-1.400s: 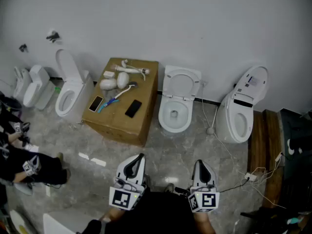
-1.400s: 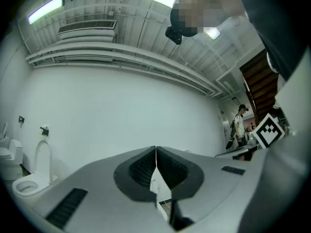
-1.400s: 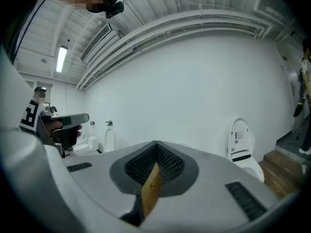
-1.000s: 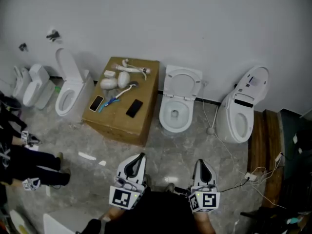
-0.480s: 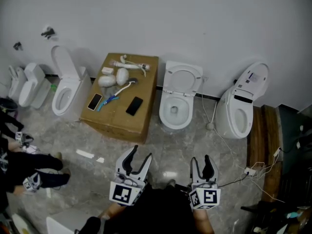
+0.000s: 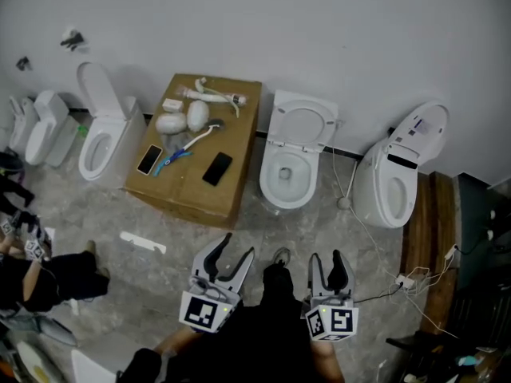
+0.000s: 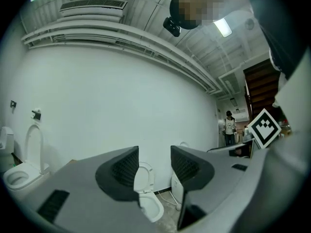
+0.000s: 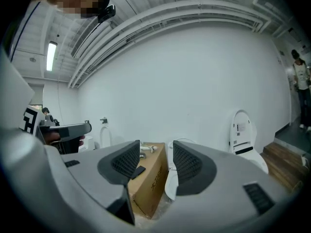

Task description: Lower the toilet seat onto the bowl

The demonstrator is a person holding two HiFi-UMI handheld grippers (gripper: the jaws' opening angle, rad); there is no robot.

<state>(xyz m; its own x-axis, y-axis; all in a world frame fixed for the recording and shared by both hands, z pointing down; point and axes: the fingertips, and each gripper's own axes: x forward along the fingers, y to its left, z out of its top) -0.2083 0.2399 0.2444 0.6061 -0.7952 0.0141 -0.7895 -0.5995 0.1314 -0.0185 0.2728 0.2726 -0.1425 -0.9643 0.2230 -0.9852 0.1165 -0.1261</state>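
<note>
- We judge this to be the approach: the left gripper (image 6: 239, 244) and right gripper (image 6: 325, 257) are well short of the toilet.
- Both pairs of fingers have just spread wide, with nothing between them.
- The white oval toilet seat (image 6: 278, 124) stands raised, just right of the brown cardboard box (image 6: 196, 183), above its white bowl (image 6: 269, 188).
- Next, we would reach its top edge and ease it down.

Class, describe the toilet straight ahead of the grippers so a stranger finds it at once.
Against the white wall stands a brown cardboard box. The toilet sits just right of it. Unlike the rounded toilet farther right, its raised seat is squarish.
</note>
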